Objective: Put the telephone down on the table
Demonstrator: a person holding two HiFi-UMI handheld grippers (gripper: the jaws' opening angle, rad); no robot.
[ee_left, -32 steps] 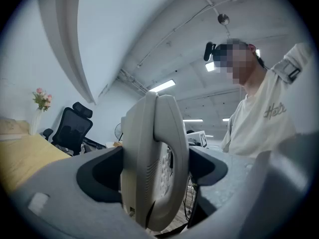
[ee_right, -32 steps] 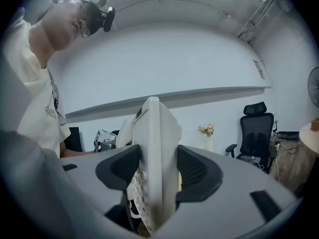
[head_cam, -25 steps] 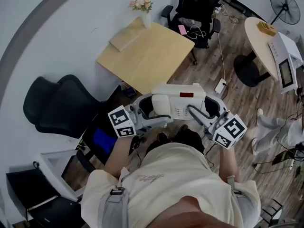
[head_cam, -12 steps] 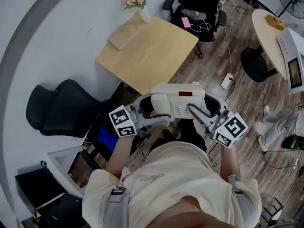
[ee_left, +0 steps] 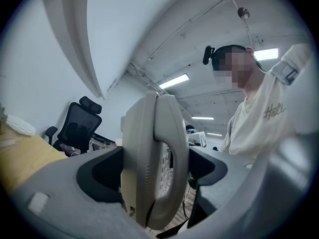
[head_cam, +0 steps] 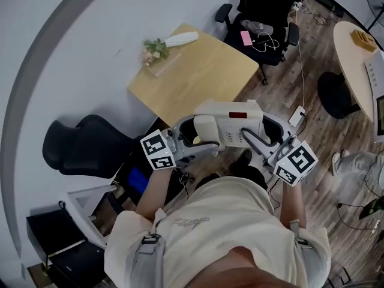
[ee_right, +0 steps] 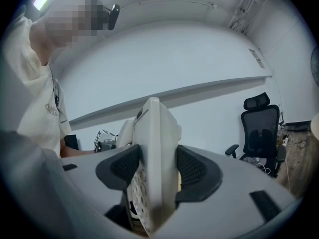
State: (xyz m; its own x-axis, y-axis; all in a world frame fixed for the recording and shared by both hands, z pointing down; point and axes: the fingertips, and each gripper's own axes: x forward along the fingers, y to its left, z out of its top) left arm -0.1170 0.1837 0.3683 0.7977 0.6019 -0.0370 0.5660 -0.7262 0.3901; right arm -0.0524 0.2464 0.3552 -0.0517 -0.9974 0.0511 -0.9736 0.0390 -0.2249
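Observation:
A beige desk telephone (head_cam: 228,123) with a red display hangs in the air in front of the person, near the front corner of the square wooden table (head_cam: 198,71). My left gripper (head_cam: 187,141) is shut on its handset end (ee_left: 152,158), the dark pads pressing both sides. My right gripper (head_cam: 264,138) is shut on the telephone's other end (ee_right: 154,153). Both grippers point level, toward each other.
A vase of flowers (head_cam: 163,45) lies on its side on the table beside a flat board. Black office chairs stand at the left (head_cam: 84,143) and behind the table (head_cam: 264,11). A round table (head_cam: 360,65) is at the right, with cables and a power strip (head_cam: 297,116) on the wood floor.
The person and both grippers have carried the telephone closer to the wooden table. The flower vase, upright earlier, now lies on its side on the table.

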